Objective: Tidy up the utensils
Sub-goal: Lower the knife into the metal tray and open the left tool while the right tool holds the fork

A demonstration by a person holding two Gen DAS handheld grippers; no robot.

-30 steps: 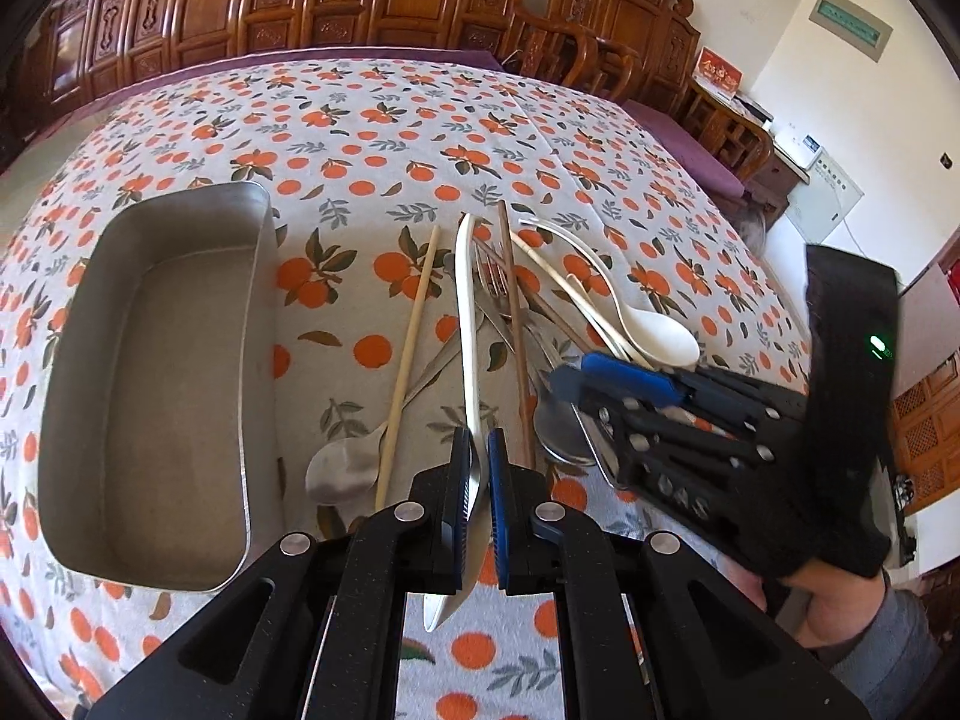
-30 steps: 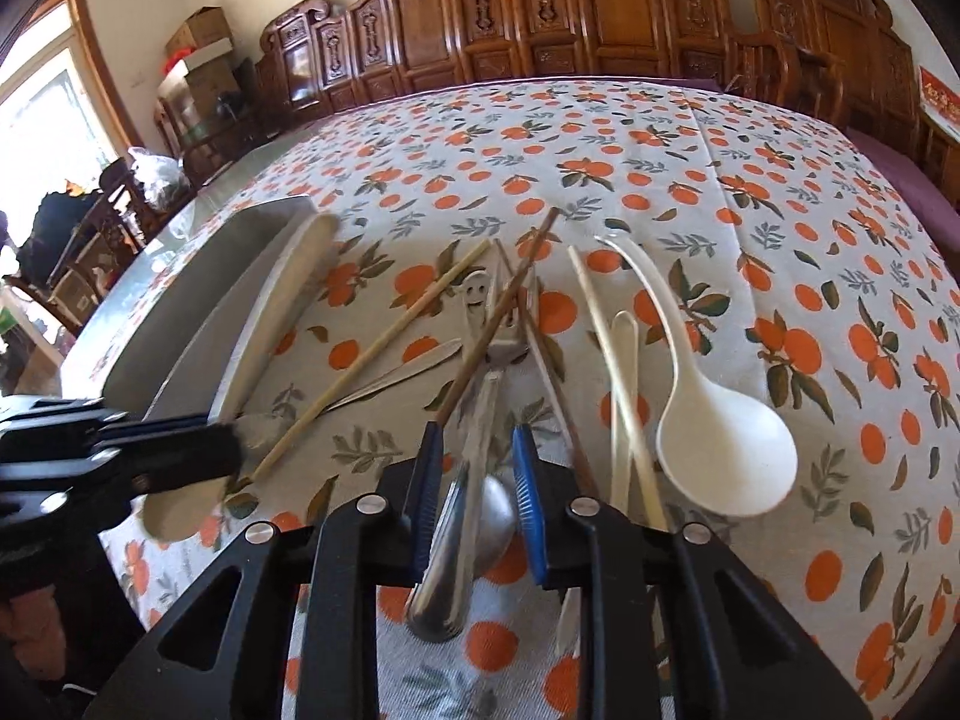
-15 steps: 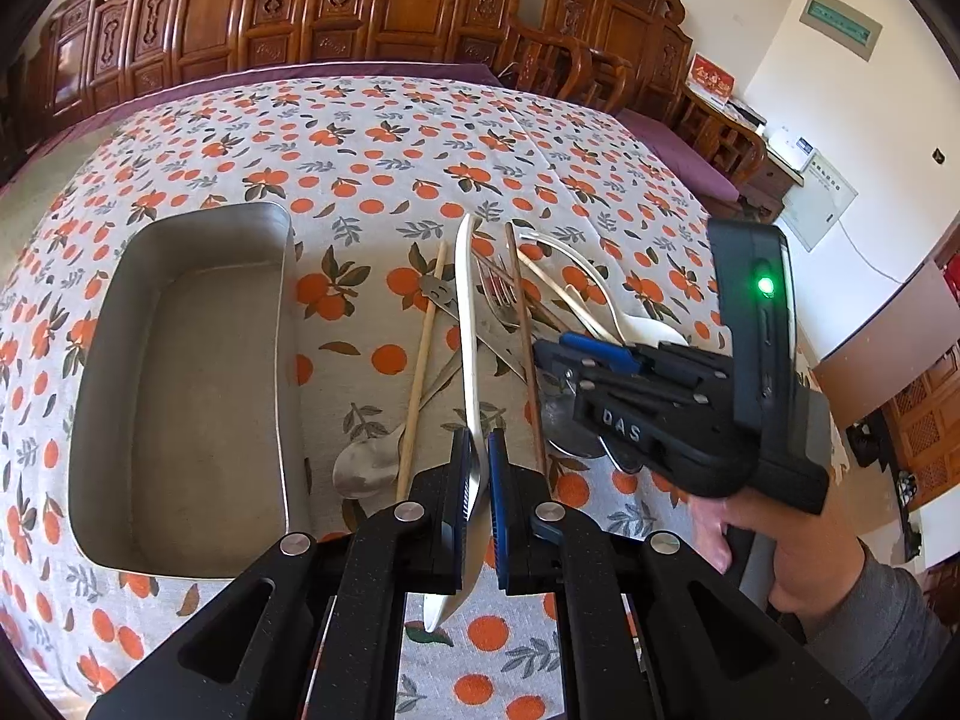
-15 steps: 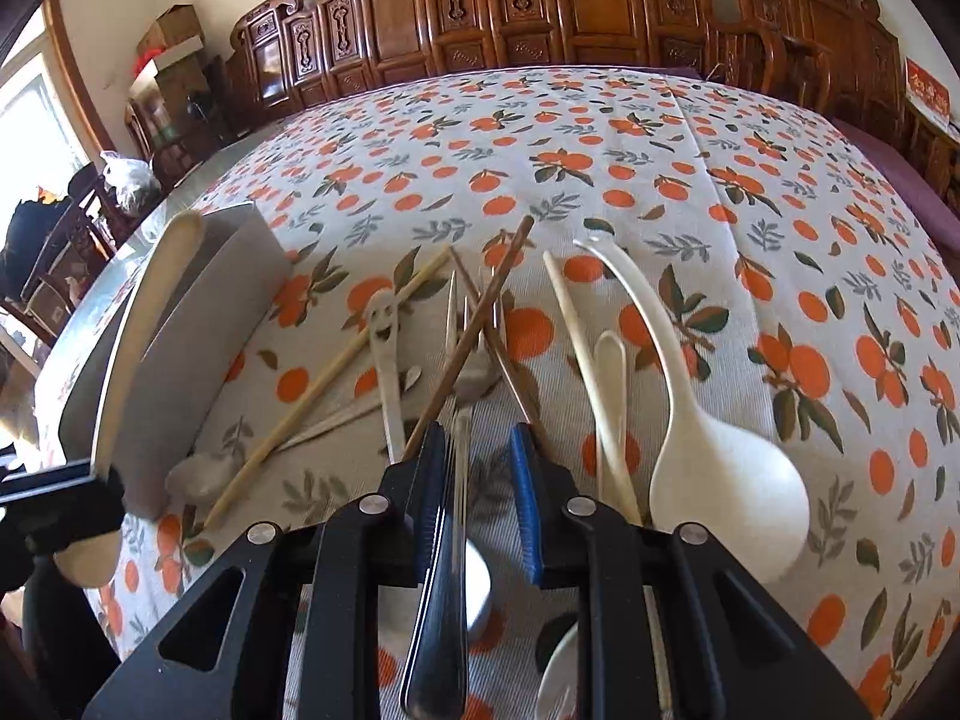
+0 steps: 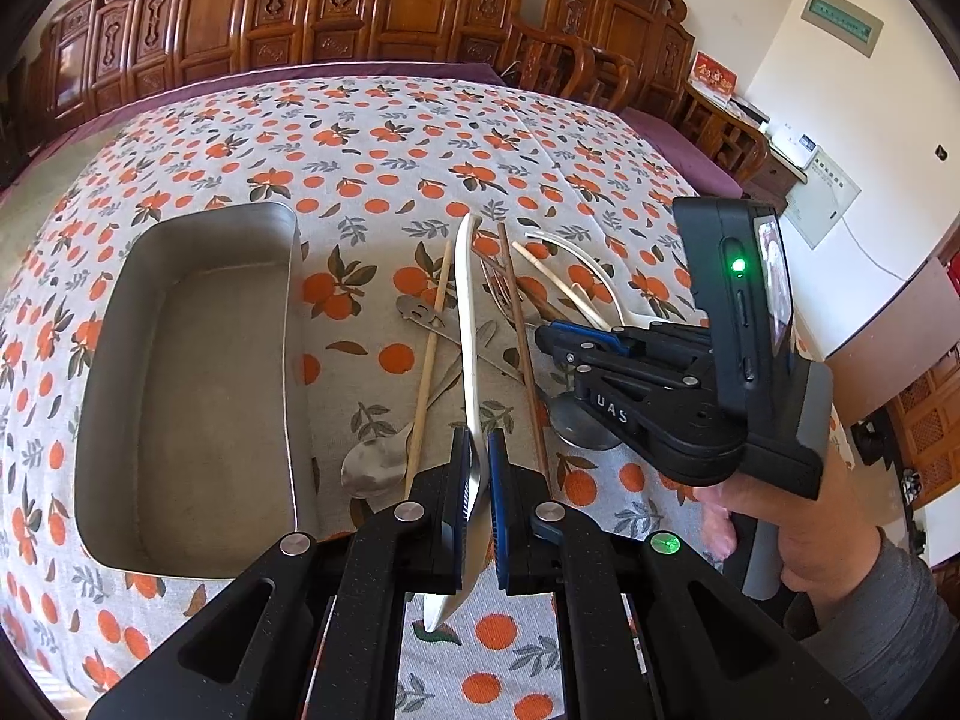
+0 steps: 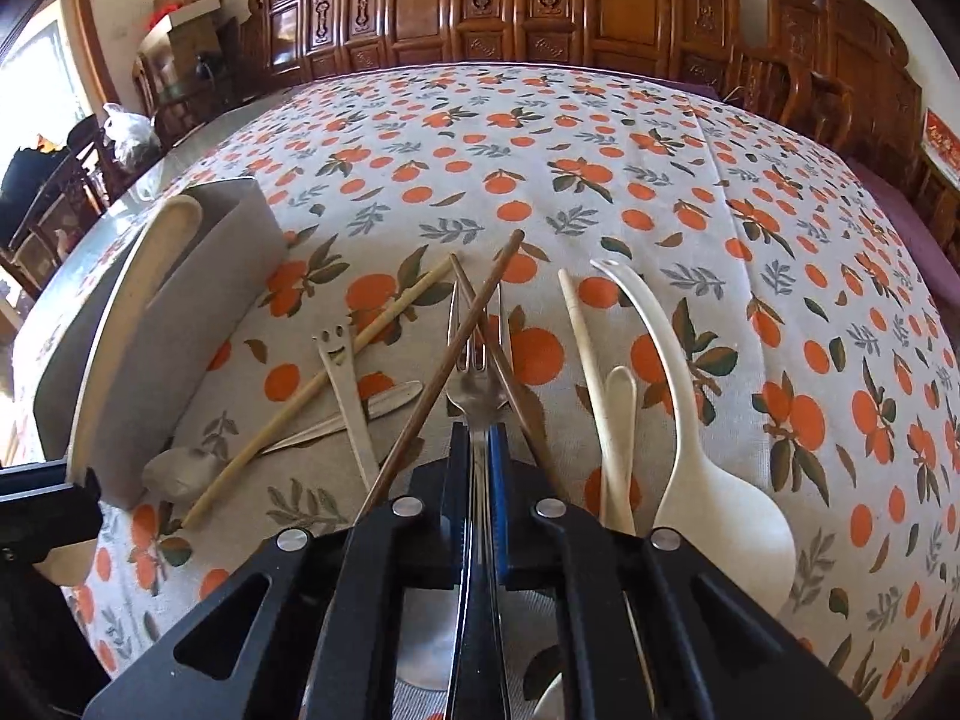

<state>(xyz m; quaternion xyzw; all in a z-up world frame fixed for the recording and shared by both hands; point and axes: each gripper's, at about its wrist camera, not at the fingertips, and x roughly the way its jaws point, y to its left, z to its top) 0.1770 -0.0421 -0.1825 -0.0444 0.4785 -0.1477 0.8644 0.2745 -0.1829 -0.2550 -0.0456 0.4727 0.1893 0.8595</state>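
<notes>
Indoors, orange-print tablecloth (image 5: 420,138), carved chairs (image 6: 540,0); left claw (image 5: 475,474) grips spoon (image 5: 465,324), right claw (image 6: 478,450) fork (image 6: 477,387).

Both grippers are matte black with blue fingers (image 5: 497,480) and silver screws. At right frame, the right gripper (image 5: 543,339) bears white letters, a green light; a grey sleeve (image 5: 900,630) below.

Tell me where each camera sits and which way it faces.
Left wrist: on the left gripper, looking down past the jaws clamping a cream spoon at the metal tray; right gripper and hand show.
Right wrist: on the right gripper, jaws pinching the fork; left gripper's edge at the left.
Shared: tray, chopsticks, cream spoon, orange-print cloth.
</notes>
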